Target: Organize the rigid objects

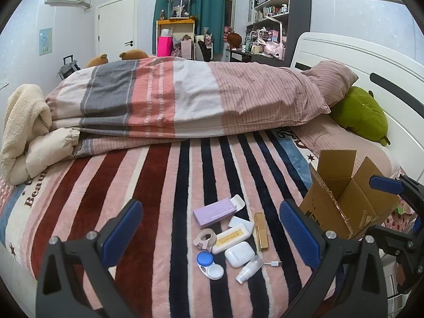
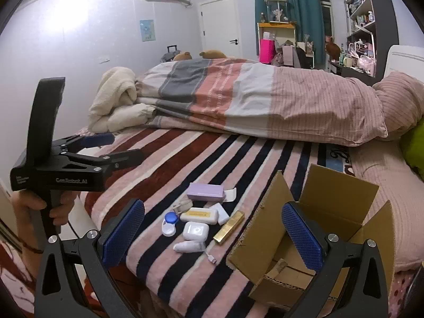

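Small items lie in a cluster on the striped blanket: a purple box (image 1: 215, 211) (image 2: 205, 191), a white soap case (image 1: 230, 237) (image 2: 199, 215), a white earbud case (image 1: 239, 254) (image 2: 195, 230), a gold bar-shaped case (image 1: 261, 230) (image 2: 229, 227), a blue-and-white lens case (image 1: 209, 265) (image 2: 169, 222), a small white tube (image 1: 249, 269) (image 2: 188, 246) and a tape dispenser (image 1: 204, 238). An open cardboard box (image 1: 341, 198) (image 2: 315, 241) stands to their right. My left gripper (image 1: 210, 228) is open and empty, just short of the cluster. My right gripper (image 2: 213, 229) is open and empty, near the box.
A folded striped duvet (image 1: 172, 100) lies across the bed behind the items. A cream fleece bundle (image 1: 23, 129) sits at the left, a green plush (image 1: 360, 112) by the white headboard (image 1: 371, 61). The left gripper body shows in the right wrist view (image 2: 66, 164).
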Action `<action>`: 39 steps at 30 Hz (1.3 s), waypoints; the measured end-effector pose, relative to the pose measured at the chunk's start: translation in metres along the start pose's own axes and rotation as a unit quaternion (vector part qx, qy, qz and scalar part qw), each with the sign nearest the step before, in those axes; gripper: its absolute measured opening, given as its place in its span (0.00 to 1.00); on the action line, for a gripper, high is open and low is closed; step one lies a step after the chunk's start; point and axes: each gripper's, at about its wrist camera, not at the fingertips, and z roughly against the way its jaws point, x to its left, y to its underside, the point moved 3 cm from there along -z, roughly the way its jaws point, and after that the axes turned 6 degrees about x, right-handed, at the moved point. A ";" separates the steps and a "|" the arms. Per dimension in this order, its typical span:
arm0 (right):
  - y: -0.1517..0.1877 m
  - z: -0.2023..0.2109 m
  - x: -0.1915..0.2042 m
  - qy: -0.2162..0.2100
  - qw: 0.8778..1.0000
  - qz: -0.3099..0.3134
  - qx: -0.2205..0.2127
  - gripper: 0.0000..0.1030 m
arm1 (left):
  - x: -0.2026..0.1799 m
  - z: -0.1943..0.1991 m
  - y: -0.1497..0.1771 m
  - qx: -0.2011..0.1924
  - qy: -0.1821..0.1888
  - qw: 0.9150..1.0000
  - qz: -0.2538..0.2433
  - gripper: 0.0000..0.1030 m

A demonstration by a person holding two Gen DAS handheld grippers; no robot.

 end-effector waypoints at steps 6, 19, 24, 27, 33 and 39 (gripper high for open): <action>0.000 0.001 0.002 -0.002 1.000 0.001 -0.001 1.00 | 0.000 0.000 0.000 0.001 -0.001 1.000 -0.001 1.00; 0.002 0.000 0.007 -0.008 1.000 -0.001 -0.001 1.00 | 0.005 0.001 0.001 0.000 0.001 1.000 0.003 1.00; 0.003 -0.001 0.012 -0.008 1.000 0.000 0.002 1.00 | 0.008 0.002 0.002 -0.001 0.003 1.000 0.006 1.00; 0.004 -0.002 0.014 -0.009 1.000 0.001 0.003 1.00 | 0.009 0.002 0.003 -0.001 0.008 1.000 0.008 1.00; -0.001 -0.005 0.034 -0.027 0.999 0.018 -0.010 0.85 | 0.034 -0.004 0.009 -0.005 0.015 1.000 0.023 1.00; 0.014 -0.047 0.077 -0.088 0.995 0.039 0.019 0.53 | 0.067 -0.030 0.023 0.012 0.012 0.999 0.030 1.00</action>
